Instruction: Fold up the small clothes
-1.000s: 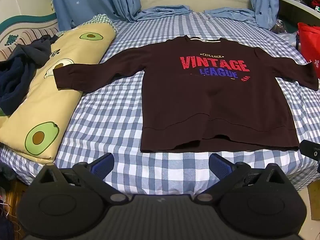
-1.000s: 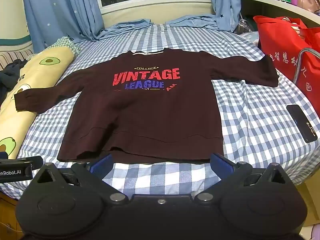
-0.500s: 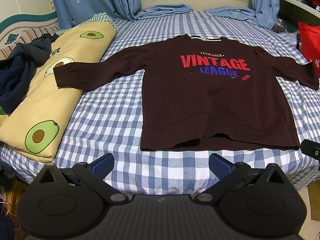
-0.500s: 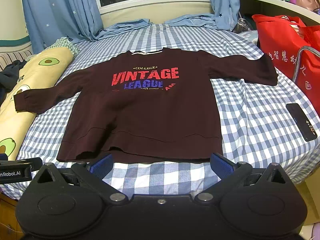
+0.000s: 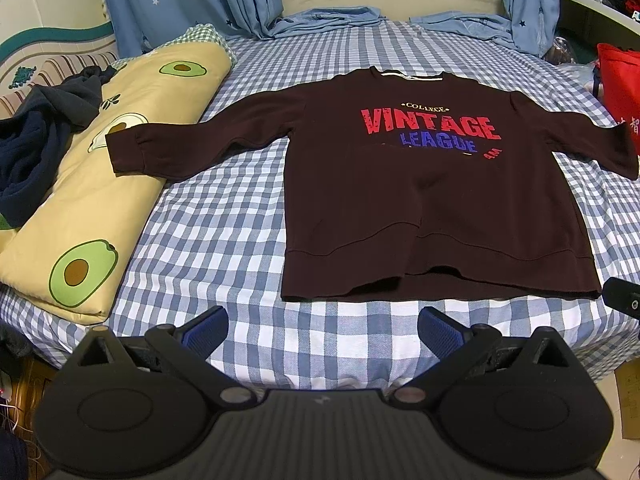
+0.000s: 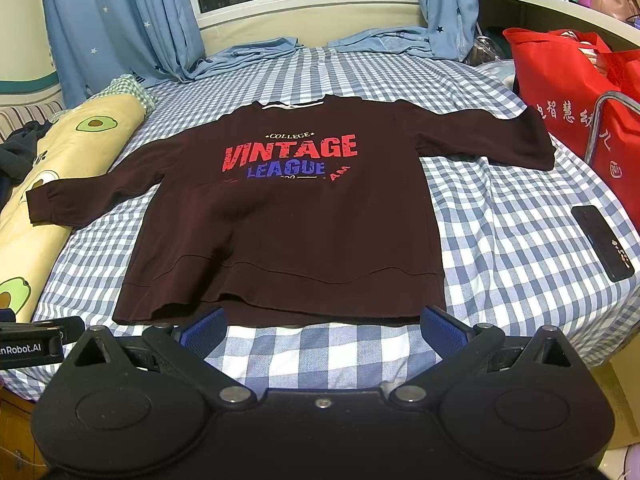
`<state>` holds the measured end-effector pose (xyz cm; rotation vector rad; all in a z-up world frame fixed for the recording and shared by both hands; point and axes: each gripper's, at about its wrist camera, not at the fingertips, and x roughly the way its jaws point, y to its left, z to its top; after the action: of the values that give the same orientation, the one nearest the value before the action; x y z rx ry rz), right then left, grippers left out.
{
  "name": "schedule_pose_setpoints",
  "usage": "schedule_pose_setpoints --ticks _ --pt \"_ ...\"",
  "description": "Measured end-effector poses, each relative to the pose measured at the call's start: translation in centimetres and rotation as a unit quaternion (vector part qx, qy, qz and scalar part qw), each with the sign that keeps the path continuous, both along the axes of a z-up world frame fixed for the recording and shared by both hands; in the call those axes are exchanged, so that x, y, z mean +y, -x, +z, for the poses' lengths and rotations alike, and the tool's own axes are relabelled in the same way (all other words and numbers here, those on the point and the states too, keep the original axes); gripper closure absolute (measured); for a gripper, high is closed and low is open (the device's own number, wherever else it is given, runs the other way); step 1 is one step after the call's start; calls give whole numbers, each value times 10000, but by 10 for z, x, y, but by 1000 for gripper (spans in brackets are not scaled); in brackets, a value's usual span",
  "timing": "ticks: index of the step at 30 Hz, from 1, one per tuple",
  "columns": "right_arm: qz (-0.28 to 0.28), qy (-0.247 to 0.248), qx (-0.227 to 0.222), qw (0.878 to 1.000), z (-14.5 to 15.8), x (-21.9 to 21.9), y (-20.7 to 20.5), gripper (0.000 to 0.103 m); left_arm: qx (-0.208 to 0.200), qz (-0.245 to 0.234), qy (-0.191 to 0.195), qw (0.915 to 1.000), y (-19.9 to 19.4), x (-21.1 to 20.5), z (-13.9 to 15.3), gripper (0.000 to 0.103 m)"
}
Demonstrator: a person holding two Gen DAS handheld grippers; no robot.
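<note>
- Lying flat and face up on the blue-and-white checked bed [image 5: 224,240], the dark maroon sweatshirt [image 5: 432,184] has both sleeves spread out to the sides and its "VINTAGE LEAGUE" print showing.
- Its left cuff [image 5: 128,152] rests on the yellow avocado-print quilt roll [image 5: 80,208] that runs along the left edge of the bed; a dark navy garment [image 5: 28,152] is heaped on that roll's far side.
- The left tool [image 5: 322,330] hovers over the bare checked sheet just short of the sweatshirt's hem, jaws wide apart and holding nothing.
- The right tool [image 6: 323,327] is likewise spread wide and empty, its blue pads [image 6: 202,330] at the hem's near edge; whether they touch the cloth cannot be told.
- A black phone [image 6: 602,248] lies on the sheet well right of the sweatshirt, and a red shopping bag [image 6: 568,92] stands beyond the right sleeve.
</note>
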<state>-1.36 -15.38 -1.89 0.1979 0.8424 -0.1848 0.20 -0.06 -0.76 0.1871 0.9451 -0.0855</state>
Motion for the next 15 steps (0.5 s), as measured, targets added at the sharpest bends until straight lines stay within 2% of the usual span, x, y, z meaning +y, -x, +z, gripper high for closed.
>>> schedule_pose_setpoints --ticks 11,15 --pt "-2 -3 9 10000 -1 1 -4 0 12 1 4 10000 2 1 -2 1" --pt "1 2 10 10000 -2 1 -5 0 42 -16 17 10000 -1 8 -14 1"
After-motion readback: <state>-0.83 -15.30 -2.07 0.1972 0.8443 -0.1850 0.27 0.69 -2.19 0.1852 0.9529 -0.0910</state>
